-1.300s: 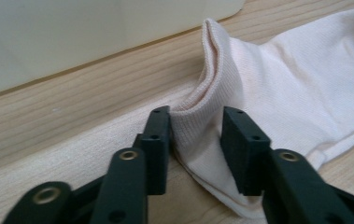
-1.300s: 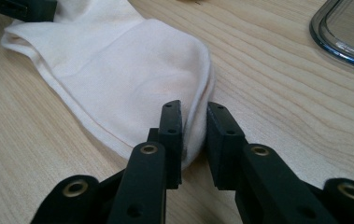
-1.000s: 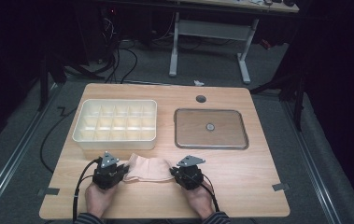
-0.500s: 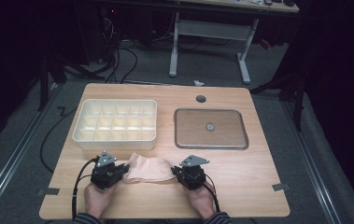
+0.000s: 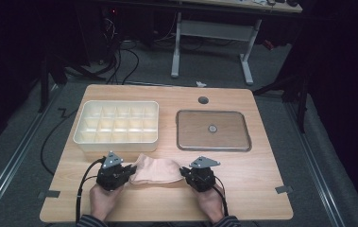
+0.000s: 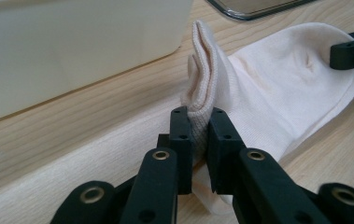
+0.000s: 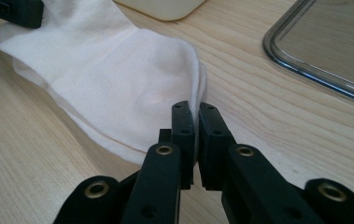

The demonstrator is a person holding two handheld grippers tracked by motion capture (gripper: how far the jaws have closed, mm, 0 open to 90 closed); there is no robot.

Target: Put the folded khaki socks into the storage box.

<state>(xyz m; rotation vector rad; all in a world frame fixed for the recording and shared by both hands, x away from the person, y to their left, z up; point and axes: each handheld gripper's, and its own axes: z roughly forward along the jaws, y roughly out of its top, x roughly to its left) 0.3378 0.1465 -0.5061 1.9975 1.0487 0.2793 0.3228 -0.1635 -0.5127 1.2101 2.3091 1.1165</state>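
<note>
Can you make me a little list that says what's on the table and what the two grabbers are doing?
held thing: pale sock, lying on the table
left gripper: shut on the sock's bunched end
right gripper: shut on the sock's other edge
behind the sock, left: cream divided organizer box
behind the sock, right: metal tray
hands: one behind each gripper

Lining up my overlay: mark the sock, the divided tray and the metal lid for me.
sock [image 5: 157, 169], high view, middle of the fabric between the two hand-held grippers.
divided tray [image 5: 81, 138], high view, its near-left rim.
metal lid [image 5: 228, 137], high view, flat surface right of the knob.
</note>
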